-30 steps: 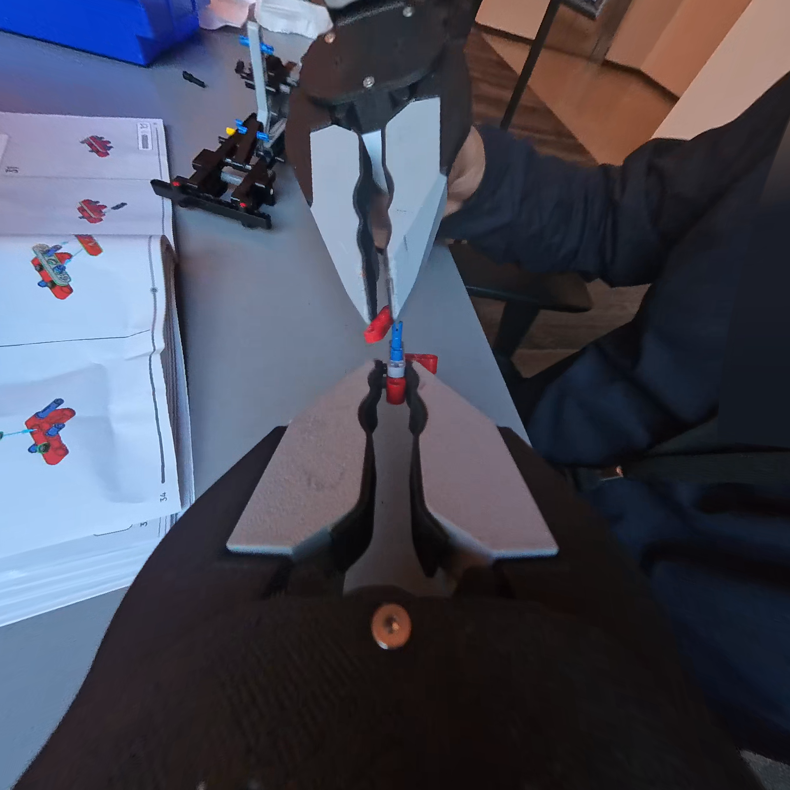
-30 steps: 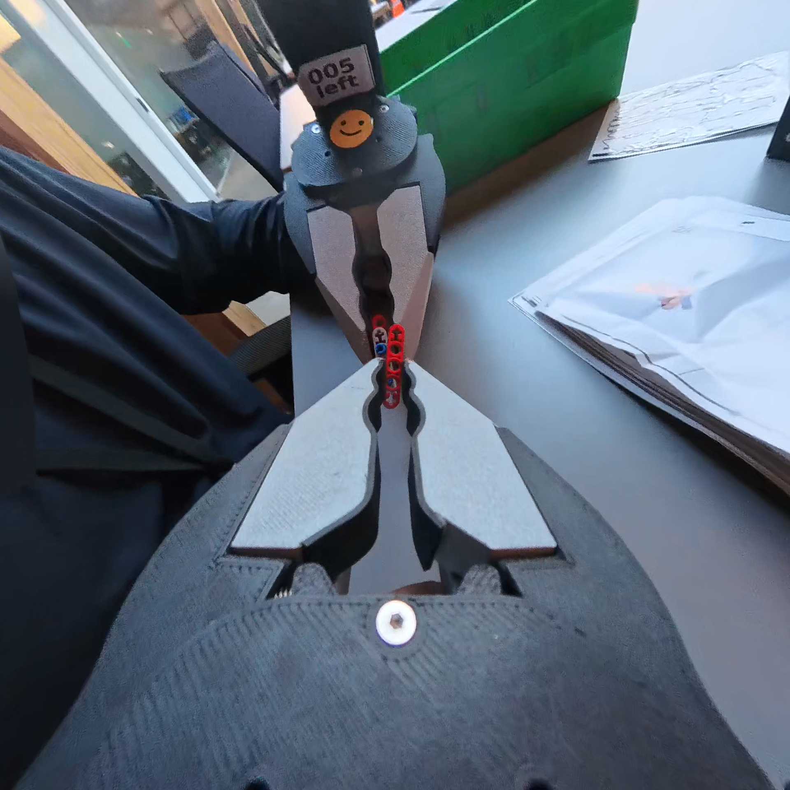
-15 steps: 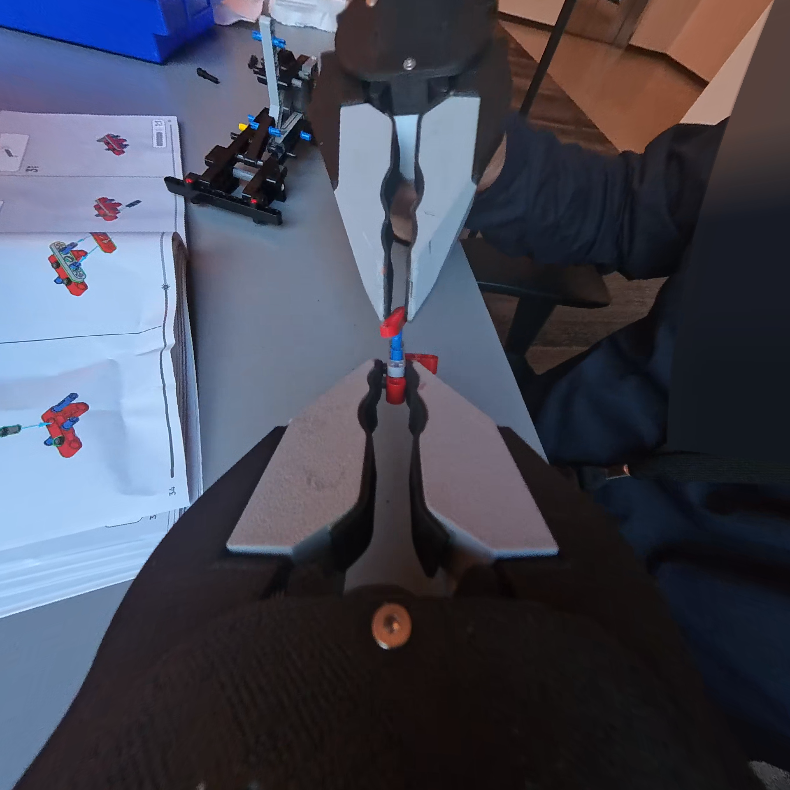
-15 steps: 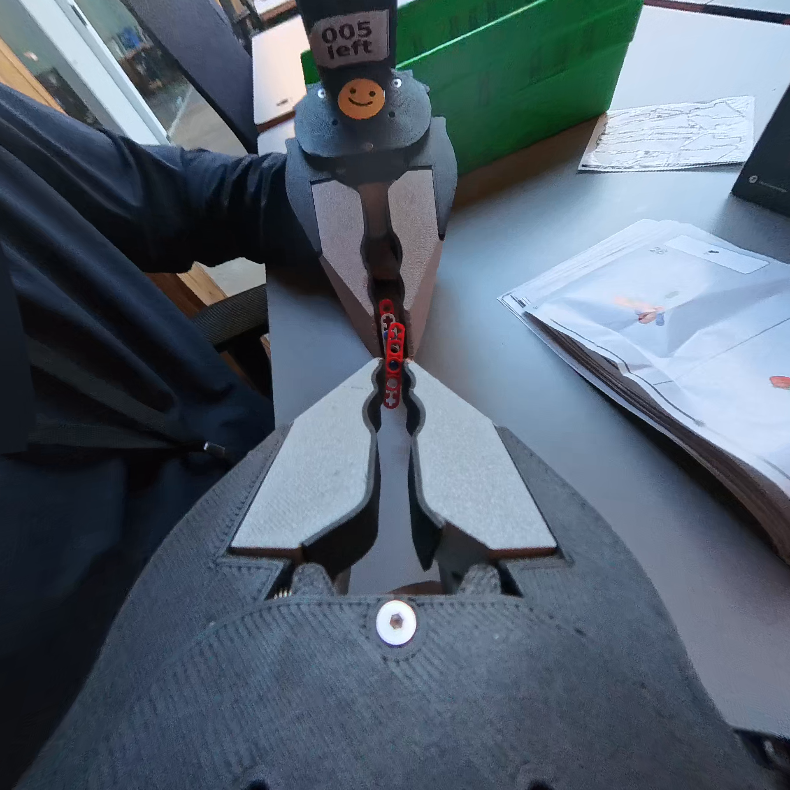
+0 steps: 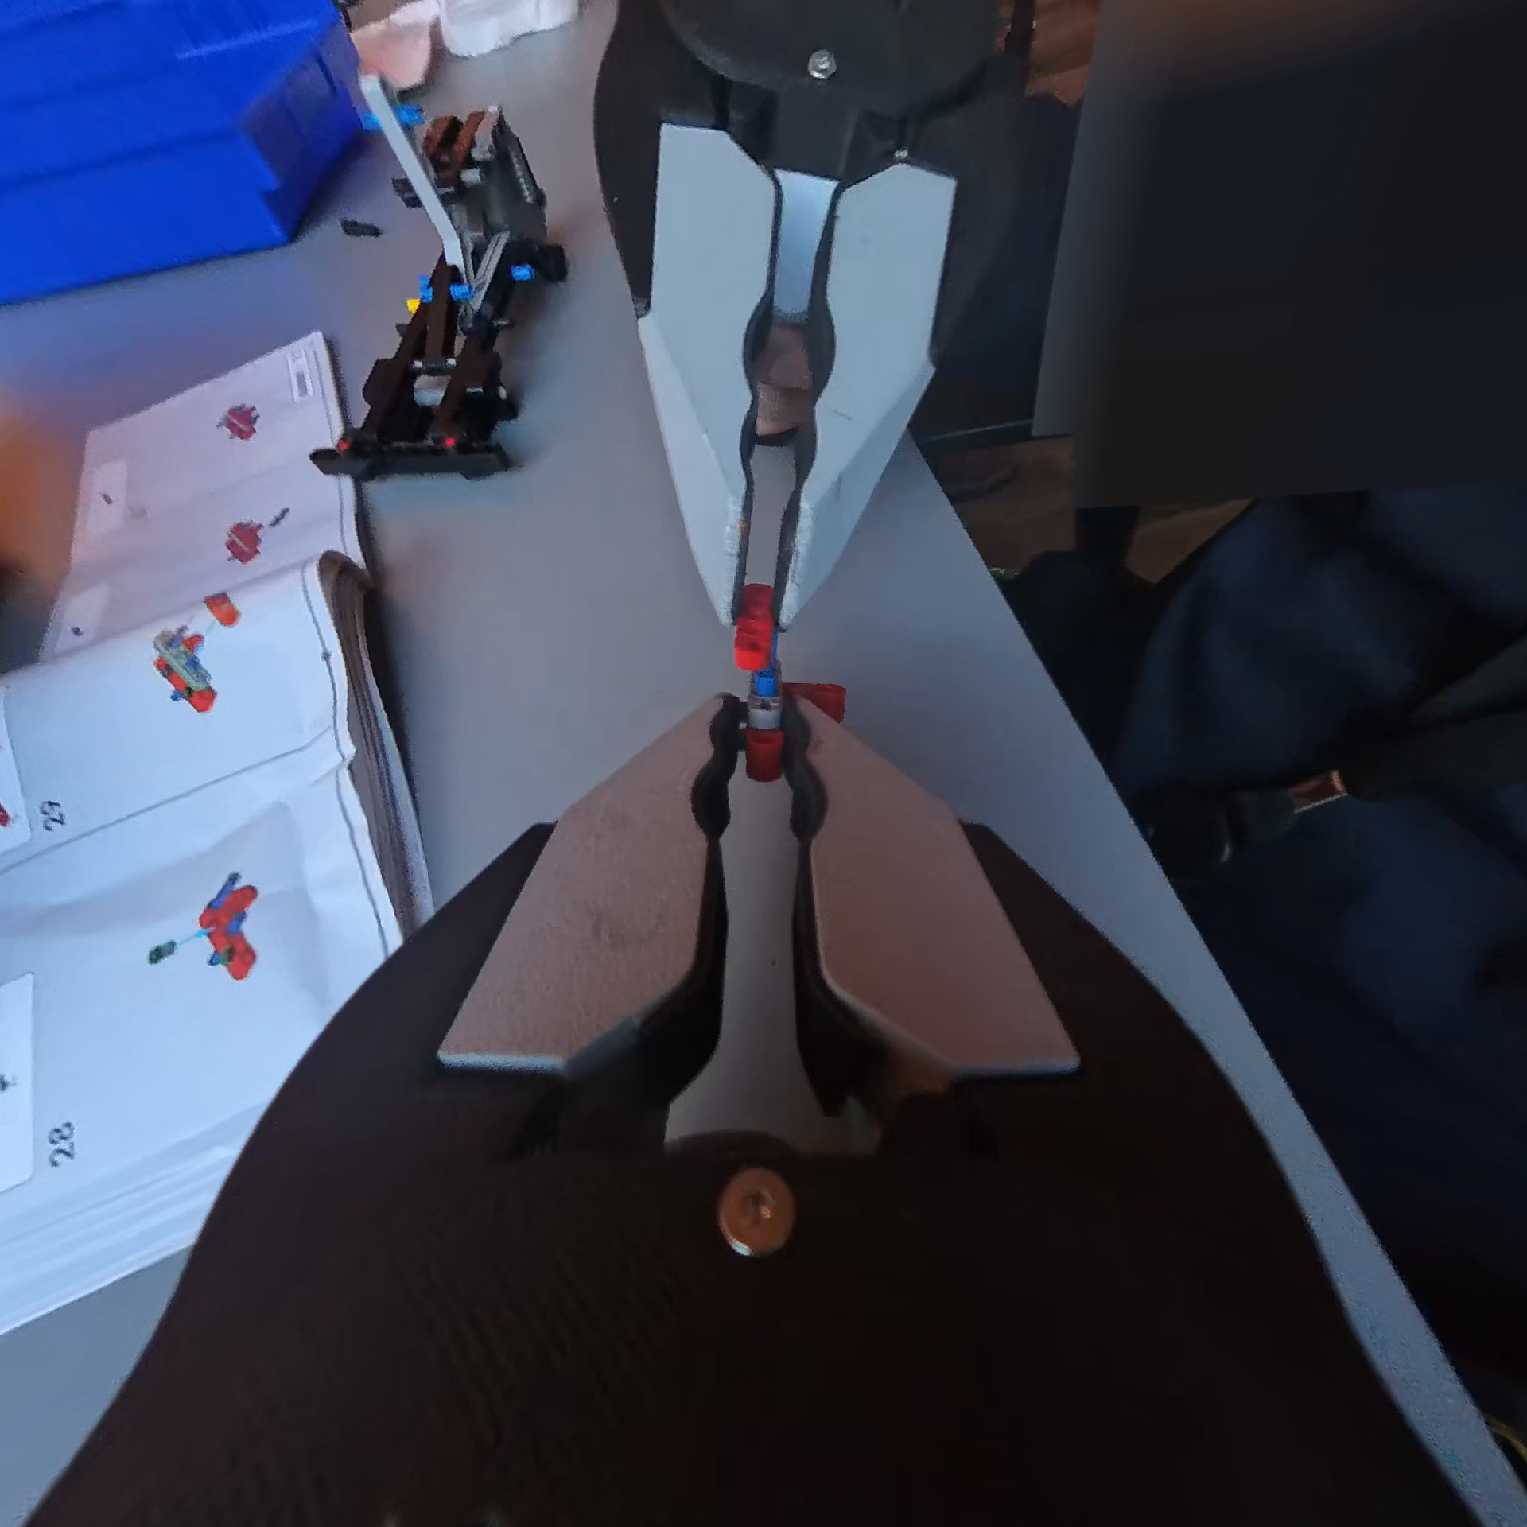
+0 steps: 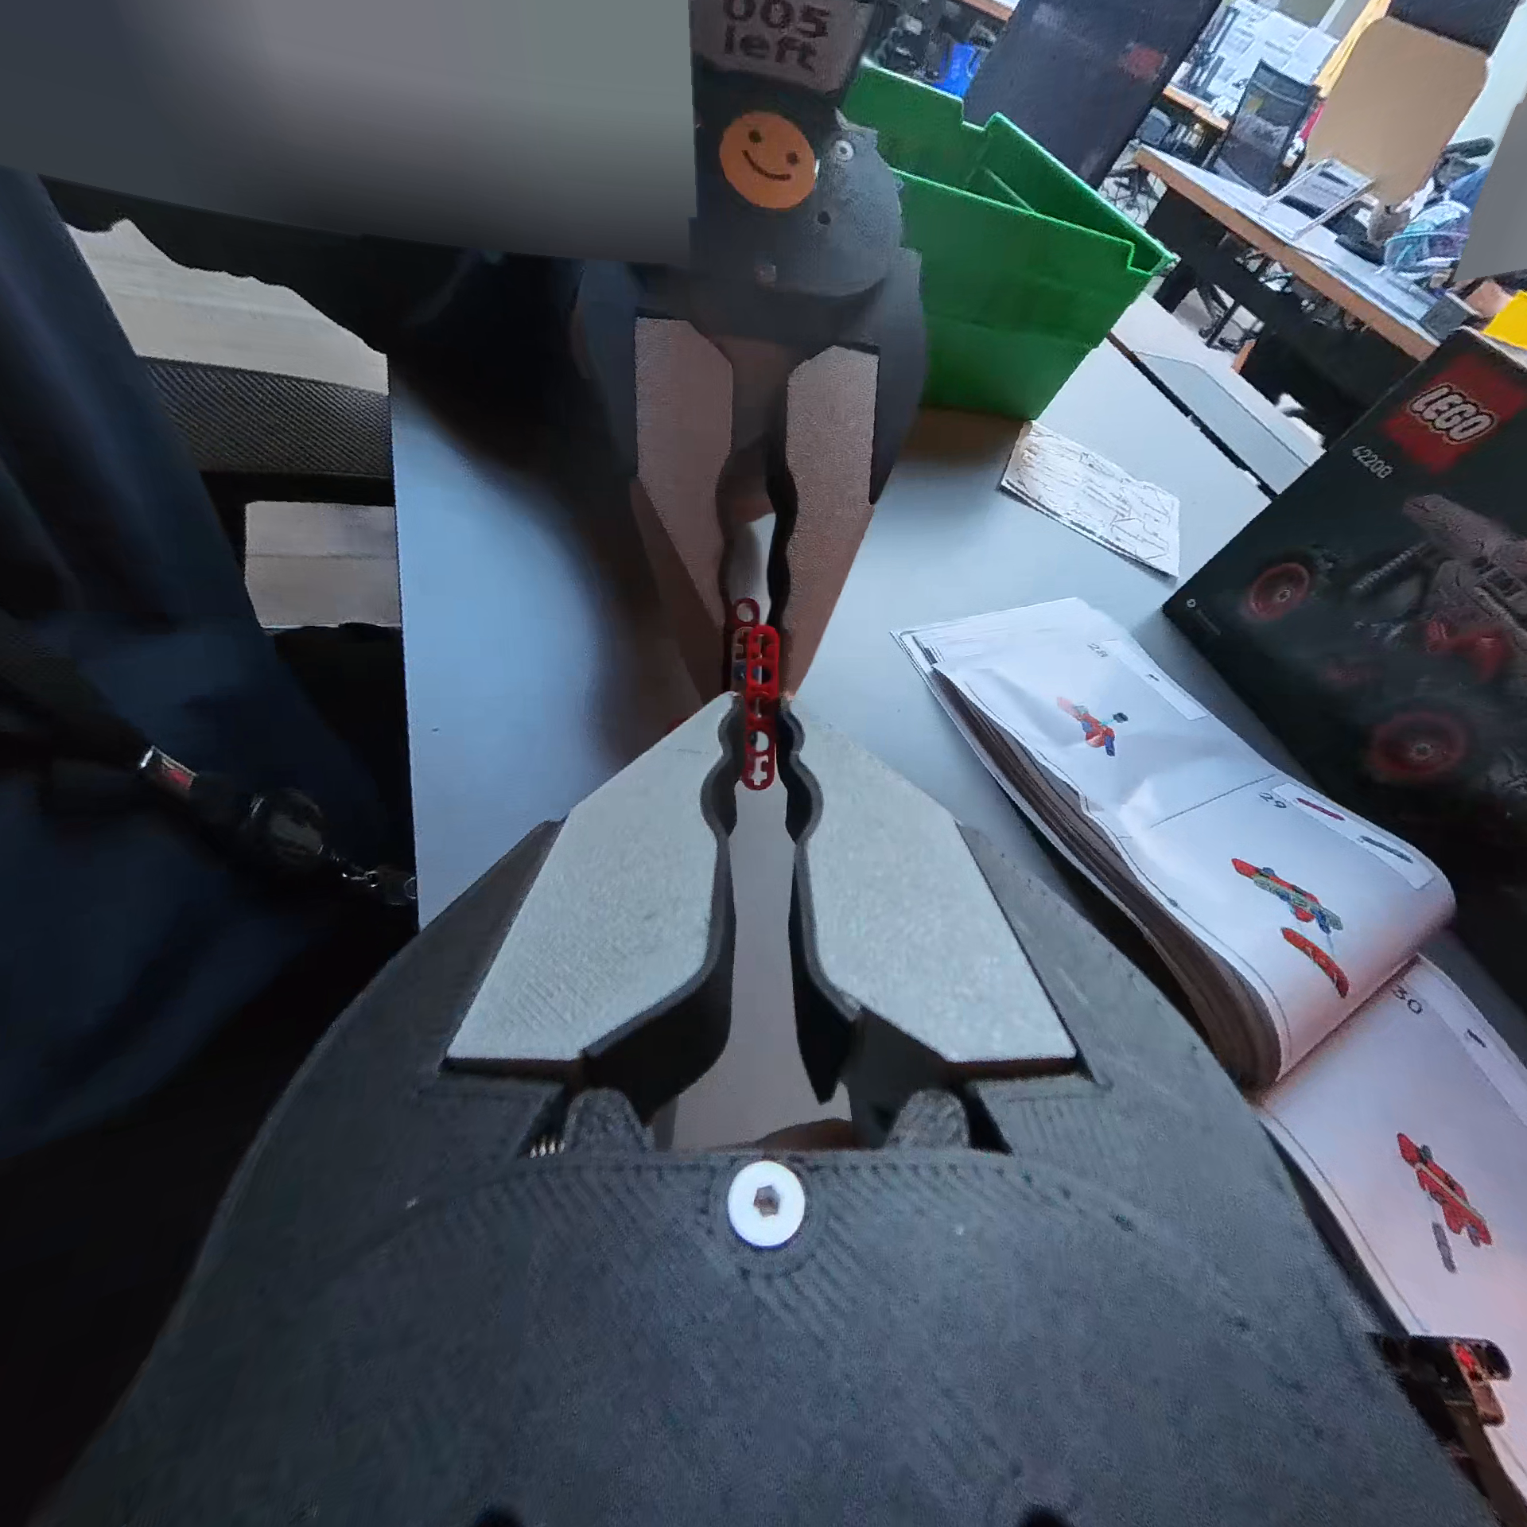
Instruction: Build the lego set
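Above the near edge of the grey table [image 5: 529, 628], my two grippers meet tip to tip. My left gripper [image 5: 762, 727] has its jaws nearly closed, pinched on a small red, grey and blue lego sub-assembly [image 5: 762, 731] with a blue pin [image 5: 765, 682] pointing forward out of it. Facing it, my right gripper [image 6: 757, 727] is likewise closed down to a narrow slit and clamps a thin red lego beam with a row of holes [image 6: 758, 719]; in the left wrist view that beam [image 5: 753, 632] sits just beyond the blue pin, right at its tip, though I cannot tell whether they touch. In the right wrist view the beam overlaps the sub-assembly [image 6: 742, 644] held in the opposite jaws. To my left on the table lies an open white instruction booklet [image 5: 190, 843] with small red drawings on its pages, and beyond it stands a partly built black lego frame with a pale grey upright bar and blue pins [image 5: 450, 330]. A blue plastic bin [image 5: 149, 132] sits in the far left corner. In the right wrist view, green plastic bins [image 6: 1008, 273] stand behind the left gripper, and a dark lego box [image 6: 1388, 595] leans beside the booklet [image 6: 1173, 826].
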The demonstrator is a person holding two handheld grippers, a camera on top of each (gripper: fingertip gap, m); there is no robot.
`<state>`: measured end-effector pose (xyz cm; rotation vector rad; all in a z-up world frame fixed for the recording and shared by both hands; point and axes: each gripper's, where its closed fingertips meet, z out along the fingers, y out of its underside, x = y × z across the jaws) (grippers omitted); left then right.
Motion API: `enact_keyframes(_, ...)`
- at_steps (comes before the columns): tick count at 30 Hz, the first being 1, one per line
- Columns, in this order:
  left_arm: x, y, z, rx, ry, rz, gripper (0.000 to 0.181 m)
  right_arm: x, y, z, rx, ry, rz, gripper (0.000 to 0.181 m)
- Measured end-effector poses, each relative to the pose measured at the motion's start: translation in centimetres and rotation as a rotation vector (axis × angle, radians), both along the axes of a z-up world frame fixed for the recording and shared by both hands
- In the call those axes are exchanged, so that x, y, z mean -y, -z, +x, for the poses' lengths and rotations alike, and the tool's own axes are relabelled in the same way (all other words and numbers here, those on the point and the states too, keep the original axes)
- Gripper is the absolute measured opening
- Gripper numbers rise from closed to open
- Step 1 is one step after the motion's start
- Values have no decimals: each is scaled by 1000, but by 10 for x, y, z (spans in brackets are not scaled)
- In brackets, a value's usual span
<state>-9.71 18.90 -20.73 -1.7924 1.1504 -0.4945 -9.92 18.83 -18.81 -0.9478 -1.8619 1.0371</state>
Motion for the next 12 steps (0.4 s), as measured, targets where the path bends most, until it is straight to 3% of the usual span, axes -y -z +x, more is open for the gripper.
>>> enact_keyframes(1,0,-1,0,-7,1,22,7,0,-1,1,-5,-3,-8,4)
enact_keyframes(12,0,-3,2,-31,21,99,7,5,-3,4,-50,9,70,4)
